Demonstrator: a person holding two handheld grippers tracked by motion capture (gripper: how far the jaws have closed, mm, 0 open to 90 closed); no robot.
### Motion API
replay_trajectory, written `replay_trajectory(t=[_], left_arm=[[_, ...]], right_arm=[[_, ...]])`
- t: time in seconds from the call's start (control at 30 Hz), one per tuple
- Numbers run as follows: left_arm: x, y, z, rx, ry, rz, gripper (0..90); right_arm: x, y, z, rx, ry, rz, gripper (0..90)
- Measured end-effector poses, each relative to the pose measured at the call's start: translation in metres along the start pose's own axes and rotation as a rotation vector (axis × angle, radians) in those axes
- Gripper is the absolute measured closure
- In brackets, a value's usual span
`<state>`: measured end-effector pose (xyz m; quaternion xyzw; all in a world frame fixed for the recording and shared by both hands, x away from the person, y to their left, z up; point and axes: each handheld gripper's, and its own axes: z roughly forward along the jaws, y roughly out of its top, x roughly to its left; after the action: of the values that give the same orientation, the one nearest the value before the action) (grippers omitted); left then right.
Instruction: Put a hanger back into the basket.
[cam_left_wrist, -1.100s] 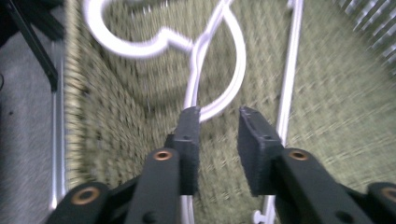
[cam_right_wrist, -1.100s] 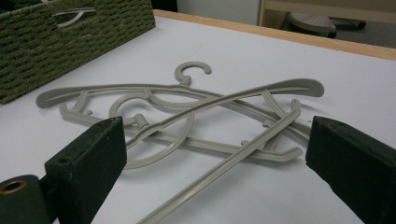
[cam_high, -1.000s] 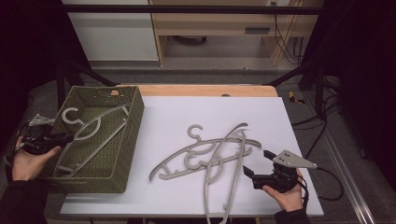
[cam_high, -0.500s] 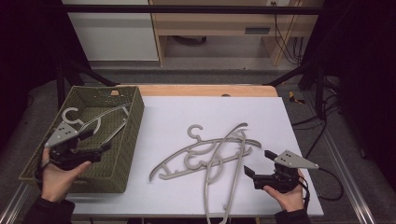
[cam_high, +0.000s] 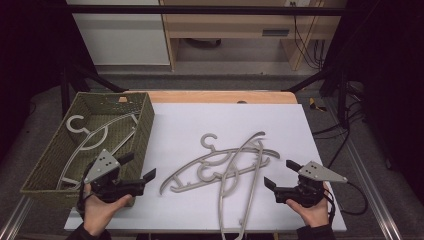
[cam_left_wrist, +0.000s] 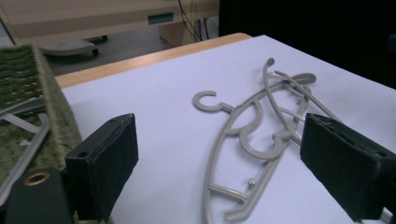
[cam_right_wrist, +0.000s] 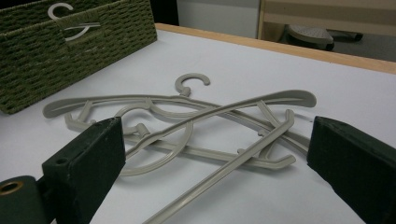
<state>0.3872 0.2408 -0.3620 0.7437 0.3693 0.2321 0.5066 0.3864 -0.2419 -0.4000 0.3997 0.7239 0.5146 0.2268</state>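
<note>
A white tabletop (cam_high: 200, 125) seen from above. Two grey hangers (cam_high: 227, 167) lie crossed in a pile near the middle of its front edge, touching each other, one hook pointing toward the far edge. A green woven basket (cam_high: 145, 120) stands along the left edge with another hanger (cam_high: 90, 132) lying inside it. The left gripper (cam_high: 137, 172), held in a hand (cam_high: 97, 212) at the front left corner beside the basket, has its jaws wide apart and empty, aimed at the pile. The right gripper (cam_high: 280, 175), near the front right corner, also gapes empty, facing the pile.
</note>
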Motion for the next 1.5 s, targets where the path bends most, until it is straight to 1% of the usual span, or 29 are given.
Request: replay_trajectory(t=[0.07, 0.13, 0.3, 0.43, 0.6, 0.7, 0.73, 0.87, 0.93, 0.97, 1.0, 1.1, 1.13, 1.17, 1.2, 1.3, 1.33, 1.4, 1.5], left_arm=[[-0.005, -0.003, 0.003, -0.01, -0.003, -0.001, 11.4], [-0.009, -0.006, 0.007, 0.004, -0.016, -0.003, 11.4], [-0.018, -0.011, 0.018, 0.032, -0.038, 0.005, 11.3], [-0.032, -0.021, 0.036, 0.079, -0.063, 0.012, 11.5], [-0.051, -0.029, 0.058, 0.142, -0.112, 0.025, 11.6], [-0.063, -0.031, 0.07, 0.173, -0.128, 0.051, 12.1], [-0.067, -0.031, 0.075, 0.186, -0.144, 0.056, 12.4], [-0.08, -0.031, 0.09, 0.221, -0.171, 0.064, 13.1], [-0.086, -0.03, 0.098, 0.233, -0.181, 0.069, 13.2], [-0.088, -0.029, 0.101, 0.237, -0.184, 0.071, 13.6], [-0.09, -0.029, 0.104, 0.244, -0.187, 0.073, 13.9], [-0.096, -0.031, 0.114, 0.271, -0.192, 0.073, 15.6], [-0.099, -0.033, 0.119, 0.288, -0.194, 0.073, 16.0], [-0.1, -0.034, 0.122, 0.296, -0.191, 0.075, 16.9], [-0.102, -0.035, 0.125, 0.308, -0.191, 0.081, 17.5], [-0.109, -0.041, 0.134, 0.331, -0.211, 0.076, 21.0], [-0.112, -0.043, 0.137, 0.342, -0.212, 0.088, 22.6], [-0.116, -0.046, 0.142, 0.352, -0.219, 0.079, 24.7], [-0.12, -0.048, 0.148, 0.375, -0.241, 0.062, 28.5]], right_arm=[[0.0, 0.0, -0.001, -0.006, 0.0, -0.003, 4.6], [0.0, 0.0, -0.003, -0.011, 0.002, 0.007, 4.6], [0.0, 0.001, -0.005, -0.016, 0.005, 0.004, 4.7], [-0.001, 0.0, -0.004, -0.013, 0.002, 0.005, 4.7], [0.0, 0.0, -0.003, -0.007, 0.003, 0.004, 4.7], [0.0, 0.0, -0.003, -0.006, 0.004, 0.002, 4.7], [0.0, 0.0, -0.003, -0.005, 0.004, 0.002, 4.7], [0.001, 0.001, -0.004, -0.008, 0.009, 0.001, 4.7], [0.001, 0.001, -0.004, -0.007, 0.011, -0.012, 4.7], [0.002, 0.002, -0.004, -0.011, 0.008, -0.001, 4.7], [0.002, 0.002, -0.004, -0.012, 0.01, -0.002, 4.7], [0.002, 0.002, -0.004, -0.009, 0.009, 0.001, 4.8], [0.002, 0.001, -0.004, -0.01, 0.009, 0.001, 4.8], [0.001, 0.001, -0.004, -0.005, 0.01, -0.014, 4.8], [0.001, 0.001, -0.004, -0.005, 0.01, -0.013, 4.8], [0.002, 0.001, -0.003, -0.005, 0.011, -0.01, 4.8], [0.002, 0.001, -0.003, -0.004, 0.012, -0.011, 4.8], [0.002, 0.001, -0.003, -0.003, 0.013, -0.01, 4.9], [0.002, 0.0, -0.002, 0.001, 0.011, -0.011, 4.8]])
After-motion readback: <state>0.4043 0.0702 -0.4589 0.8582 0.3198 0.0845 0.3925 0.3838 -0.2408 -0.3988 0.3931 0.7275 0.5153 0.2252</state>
